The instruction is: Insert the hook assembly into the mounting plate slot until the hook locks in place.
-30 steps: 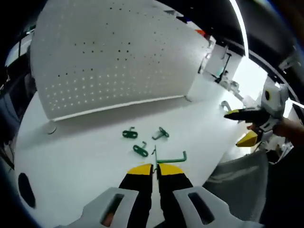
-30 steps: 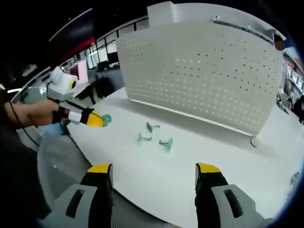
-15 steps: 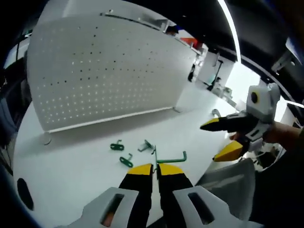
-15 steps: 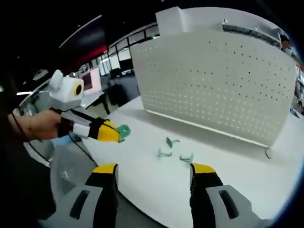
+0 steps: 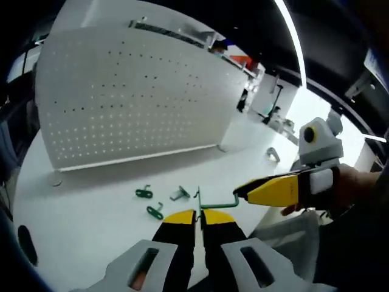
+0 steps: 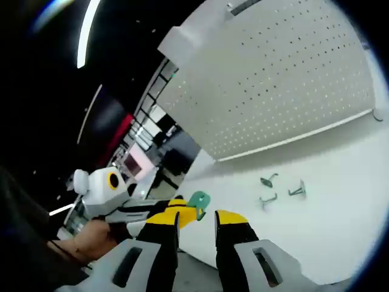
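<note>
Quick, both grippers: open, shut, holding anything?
Left gripper: shut on the green hook.
Right gripper: open, holding nothing, jaws near that hook.

Green wire hook (image 5: 217, 202): pinched between closed jaws of left gripper (image 5: 199, 214), bent arm extending rightward beyond the tips, free end meeting the other gripper's yellow tip. Seen as a green piece (image 6: 198, 199) just left of and above the right gripper's jaw tips.

White perforated mounting plate (image 5: 134, 97): upright on desk, well ahead of the jaws, rows of small holes across its face.
</note>
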### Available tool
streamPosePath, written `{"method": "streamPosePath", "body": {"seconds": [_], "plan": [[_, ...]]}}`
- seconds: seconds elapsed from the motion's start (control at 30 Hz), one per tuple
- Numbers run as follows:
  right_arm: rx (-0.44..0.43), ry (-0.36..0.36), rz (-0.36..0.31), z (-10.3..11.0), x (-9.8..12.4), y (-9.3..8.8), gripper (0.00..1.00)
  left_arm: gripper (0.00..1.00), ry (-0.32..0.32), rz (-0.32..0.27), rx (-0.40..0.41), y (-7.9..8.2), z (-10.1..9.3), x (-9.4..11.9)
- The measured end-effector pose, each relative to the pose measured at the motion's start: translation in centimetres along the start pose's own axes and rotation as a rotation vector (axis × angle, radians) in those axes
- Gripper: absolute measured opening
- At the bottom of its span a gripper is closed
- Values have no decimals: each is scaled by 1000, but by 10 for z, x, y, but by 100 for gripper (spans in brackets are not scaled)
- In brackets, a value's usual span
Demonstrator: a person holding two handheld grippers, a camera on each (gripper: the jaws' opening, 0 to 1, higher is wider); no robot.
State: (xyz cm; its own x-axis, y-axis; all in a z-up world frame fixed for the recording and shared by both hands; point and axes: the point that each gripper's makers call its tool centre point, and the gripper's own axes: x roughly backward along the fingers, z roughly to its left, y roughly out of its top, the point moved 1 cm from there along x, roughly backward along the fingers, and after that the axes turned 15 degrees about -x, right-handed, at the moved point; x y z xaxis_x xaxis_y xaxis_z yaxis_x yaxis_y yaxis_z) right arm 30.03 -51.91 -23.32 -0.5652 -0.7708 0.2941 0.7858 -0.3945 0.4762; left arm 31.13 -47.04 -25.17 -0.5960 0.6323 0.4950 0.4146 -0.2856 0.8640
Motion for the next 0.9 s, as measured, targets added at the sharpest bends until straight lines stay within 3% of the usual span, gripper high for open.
{"method": "streamPosePath", "body": {"seconds": [0.17,0.27,0.4,0.73,0.9], "plan": [[-135,51,-10,5,-7,-1,14,4,-5,-20,-2,4,-2,-2],[-136,36,-13,2,-10,-1,14,4,-10,-31,-3,6,-4,-3],[-205,61,-33,3,-13,3,10,4,-17,-51,-5,11,-8,-3],[-224,58,-50,4,-17,7,6,4,-1,-74,-40,17,-8,-3],[-297,70,-59,4,-18,9,5,4,18,-87,-67,20,-8,-2]]}}
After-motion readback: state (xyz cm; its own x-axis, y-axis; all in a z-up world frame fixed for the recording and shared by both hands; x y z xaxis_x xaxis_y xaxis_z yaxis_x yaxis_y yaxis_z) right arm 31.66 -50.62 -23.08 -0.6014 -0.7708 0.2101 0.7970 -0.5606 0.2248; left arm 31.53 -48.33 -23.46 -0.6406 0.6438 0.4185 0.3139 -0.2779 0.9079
